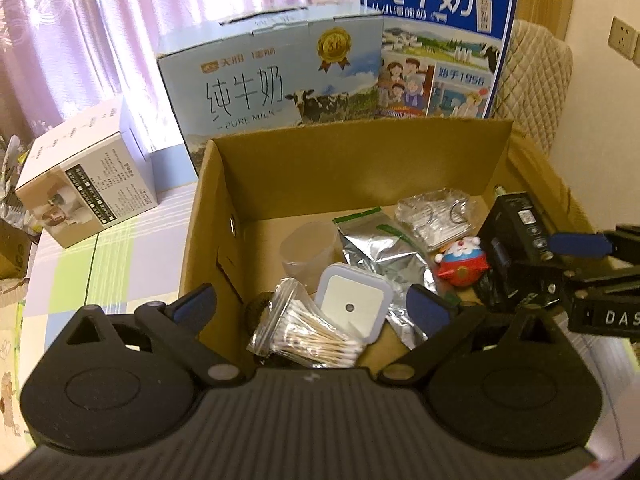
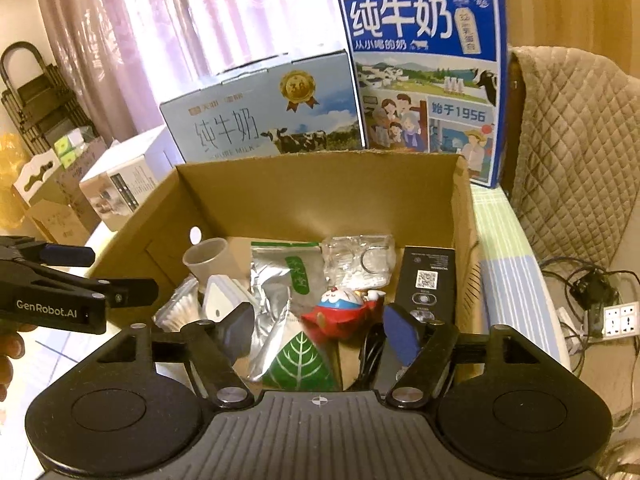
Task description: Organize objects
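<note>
Open cardboard box [image 2: 320,196] on the worktop [image 1: 120,256], seen from its near side. Left claw [image 1: 312,308] spread wide and empty, poised over the near left part of the box above a bag of cotton swabs [image 1: 308,340] and a white square night light [image 1: 352,304]. Right claw [image 2: 320,332] likewise wide and empty, above a silver foil pouch [image 2: 272,308] and a red-and-blue toy figure [image 2: 340,312].

Further contents: a translucent cup [image 2: 206,258] at far left; a clear packet with metal rings [image 2: 360,260] toward the far wall; a black carton [image 2: 430,280] standing against the right wall; a green leaf-print packet [image 2: 300,364] at the near edge.

Beyond the far wall stand a pale blue milk carton [image 1: 272,76] and a taller dark blue milk carton [image 2: 428,76]. A white appliance box [image 1: 88,184] lies left of the box; a quilted chair [image 2: 572,140] stands to the right.
</note>
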`<control>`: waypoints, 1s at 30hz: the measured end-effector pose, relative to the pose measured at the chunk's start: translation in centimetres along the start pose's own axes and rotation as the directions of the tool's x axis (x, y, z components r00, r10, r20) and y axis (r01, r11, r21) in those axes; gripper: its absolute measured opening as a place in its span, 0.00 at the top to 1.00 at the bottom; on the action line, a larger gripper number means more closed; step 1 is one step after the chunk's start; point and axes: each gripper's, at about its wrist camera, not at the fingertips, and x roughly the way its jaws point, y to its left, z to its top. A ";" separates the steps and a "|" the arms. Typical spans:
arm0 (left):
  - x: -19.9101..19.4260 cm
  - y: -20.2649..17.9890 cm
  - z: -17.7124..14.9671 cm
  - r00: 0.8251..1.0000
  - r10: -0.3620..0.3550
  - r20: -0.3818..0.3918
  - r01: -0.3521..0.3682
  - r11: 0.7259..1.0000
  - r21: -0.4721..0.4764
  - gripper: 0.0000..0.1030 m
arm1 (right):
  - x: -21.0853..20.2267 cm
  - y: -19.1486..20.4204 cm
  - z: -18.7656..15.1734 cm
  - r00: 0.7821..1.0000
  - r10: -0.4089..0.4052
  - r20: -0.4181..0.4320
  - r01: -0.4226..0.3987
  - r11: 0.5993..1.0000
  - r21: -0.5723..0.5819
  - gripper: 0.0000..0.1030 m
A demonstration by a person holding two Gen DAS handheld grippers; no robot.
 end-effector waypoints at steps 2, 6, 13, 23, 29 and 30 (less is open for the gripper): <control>-0.9 -0.2 -0.2 1.000 0.003 0.013 -0.003 1.000 -0.009 0.01 | -0.9 0.0 -0.2 1.000 0.002 0.009 -0.002 1.000 0.007 0.31; -2.8 -0.6 -0.6 0.999 0.007 0.031 -0.006 0.999 -0.034 0.01 | -2.7 0.0 -0.6 1.000 -0.002 0.028 0.002 1.000 0.013 0.30; -6.2 -1.3 -1.9 0.997 0.032 0.073 -0.026 0.996 -0.080 0.01 | -5.8 0.3 -1.8 0.997 0.009 0.070 -0.008 1.000 -0.011 0.29; -10.6 -2.8 -4.6 0.989 0.049 0.137 -0.031 0.992 -0.126 0.01 | -9.3 0.6 -3.8 0.996 0.020 0.087 -0.016 0.999 -0.047 0.28; -13.0 -3.4 -6.5 0.989 0.042 0.142 -0.021 0.990 -0.141 0.01 | -11.4 1.2 -5.3 0.998 0.020 0.063 -0.018 0.999 -0.037 0.28; -13.3 -3.4 -6.8 0.989 0.039 0.140 -0.019 0.990 -0.143 0.01 | -11.8 1.4 -5.6 0.998 0.022 0.062 -0.020 0.999 -0.034 0.28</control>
